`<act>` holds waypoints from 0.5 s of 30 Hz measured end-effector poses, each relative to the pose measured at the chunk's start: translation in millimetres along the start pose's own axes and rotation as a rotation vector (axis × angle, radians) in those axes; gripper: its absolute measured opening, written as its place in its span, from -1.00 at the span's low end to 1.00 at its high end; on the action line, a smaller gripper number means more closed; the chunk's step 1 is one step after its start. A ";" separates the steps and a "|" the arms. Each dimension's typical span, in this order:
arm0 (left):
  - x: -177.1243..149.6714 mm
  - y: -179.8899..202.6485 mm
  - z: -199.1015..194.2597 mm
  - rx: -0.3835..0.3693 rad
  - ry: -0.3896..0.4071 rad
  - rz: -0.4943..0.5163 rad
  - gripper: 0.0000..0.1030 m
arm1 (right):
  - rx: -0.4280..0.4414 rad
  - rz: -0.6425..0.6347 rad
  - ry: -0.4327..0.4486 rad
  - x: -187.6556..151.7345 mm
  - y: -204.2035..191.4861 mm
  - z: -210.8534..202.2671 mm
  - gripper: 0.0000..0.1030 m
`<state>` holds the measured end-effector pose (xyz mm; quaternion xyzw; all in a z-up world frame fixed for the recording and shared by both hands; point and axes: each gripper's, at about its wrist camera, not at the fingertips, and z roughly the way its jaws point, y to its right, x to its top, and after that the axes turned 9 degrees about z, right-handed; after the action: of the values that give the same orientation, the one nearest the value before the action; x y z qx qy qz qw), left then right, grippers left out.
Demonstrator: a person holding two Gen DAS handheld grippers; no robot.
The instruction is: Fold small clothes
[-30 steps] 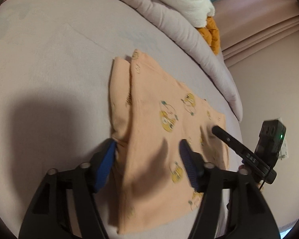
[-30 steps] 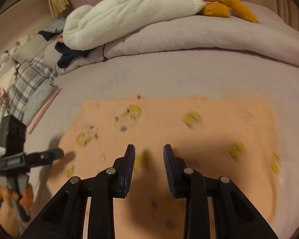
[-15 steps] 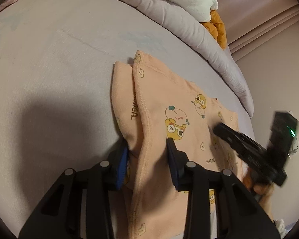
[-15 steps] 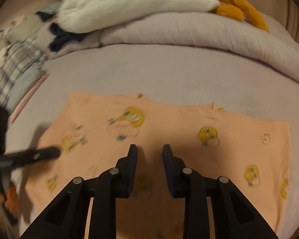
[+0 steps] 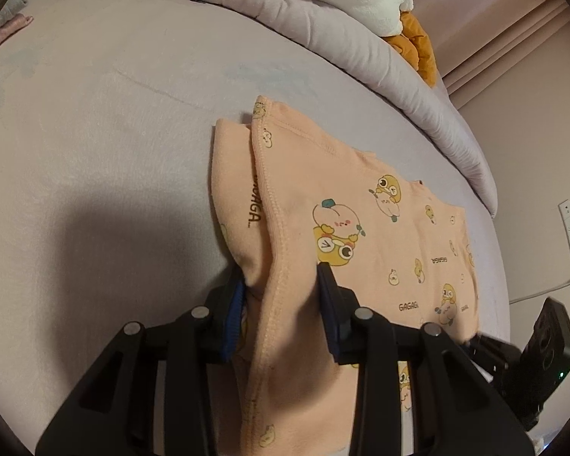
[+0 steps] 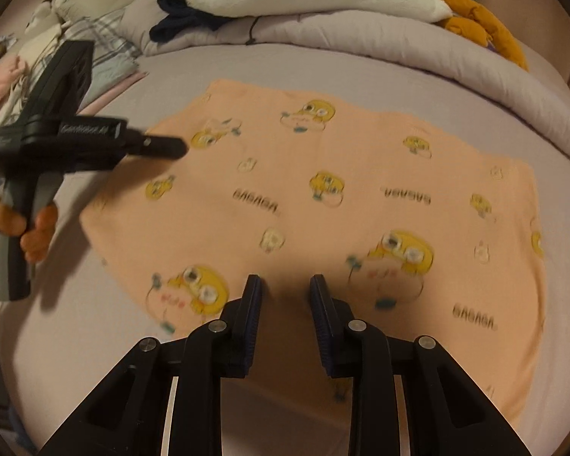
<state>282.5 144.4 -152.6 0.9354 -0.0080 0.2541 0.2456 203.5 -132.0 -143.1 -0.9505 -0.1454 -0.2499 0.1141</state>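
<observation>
The peach garment [image 5: 361,228] lies flat on the bed [image 5: 95,114], partly folded. The left tool [image 5: 281,296] pinches its bunched hemmed edge, probably to carry that side over. The right tool [image 6: 285,296] hovers over the near edge with a narrow gap, gripping nothing, likely ready to pin the cloth.

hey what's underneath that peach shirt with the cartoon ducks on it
The peach shirt lies on the lilac bedsheet, which shows all around it. At its hem, a second layer of the same fabric shows beneath. Anything under its middle is covered.
</observation>
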 end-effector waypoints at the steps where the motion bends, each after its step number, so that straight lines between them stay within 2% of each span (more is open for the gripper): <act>1: -0.7 1.0 -0.8 0.004 0.002 0.000 -0.36 | 0.020 0.012 -0.024 -2.8 0.8 -0.2 -0.42; 4: -1.8 7.1 -7.4 0.016 0.014 0.011 -0.47 | 0.043 0.028 -0.020 -8.1 3.0 -8.7 -0.42; 7: -1.2 17.9 -18.6 0.031 0.046 0.036 -0.54 | 0.142 0.121 0.007 -3.5 13.4 -18.0 -0.42; 10: 2.2 33.7 -30.5 0.031 0.076 0.072 -0.67 | 0.198 0.204 0.046 5.3 23.4 -22.9 -0.42; 15: 6.9 64.8 -34.7 0.000 0.089 0.138 -0.67 | 0.325 0.365 0.096 21.6 41.1 -18.3 -0.37</act>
<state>263.1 104.3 -93.7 0.9203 -0.0616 0.3120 0.2277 227.1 -170.8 -122.5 -0.9172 -0.0038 -0.2436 0.3154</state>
